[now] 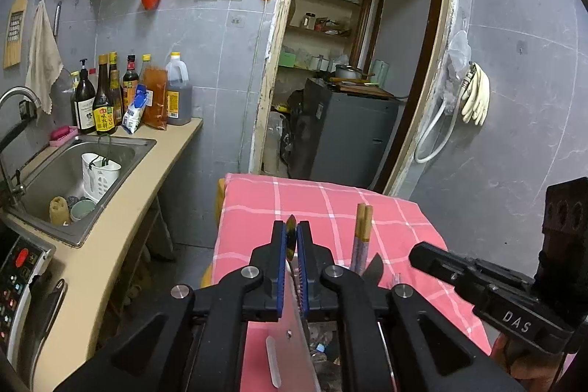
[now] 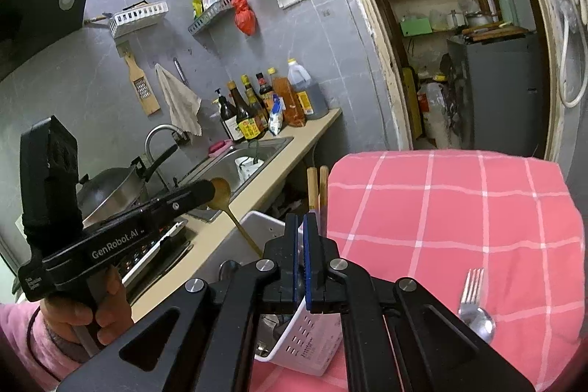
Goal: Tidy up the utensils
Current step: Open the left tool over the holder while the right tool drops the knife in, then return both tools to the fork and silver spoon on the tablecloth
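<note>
My left gripper [image 1: 291, 226] is shut on a gold spoon [image 2: 221, 190]. The spoon's bowl sticks out past the pads and its thin handle slants down into a white slotted utensil holder [image 2: 307, 344] on the pink checked cloth [image 2: 459, 208]. Two wooden chopsticks [image 2: 318, 186] stand upright in that holder. My right gripper [image 2: 302, 237] is shut on the holder's near rim, right beside the chopsticks. A steel fork [image 2: 472, 285] and a steel spoon [image 2: 479, 322] lie on the cloth to the right of it.
A beige counter [image 1: 121, 226] runs along the left, with a steel sink [image 1: 110, 149], a row of sauce bottles [image 1: 110, 98] and a wok [image 2: 110, 190] on the stove. An open doorway [image 1: 352, 79] lies behind the table.
</note>
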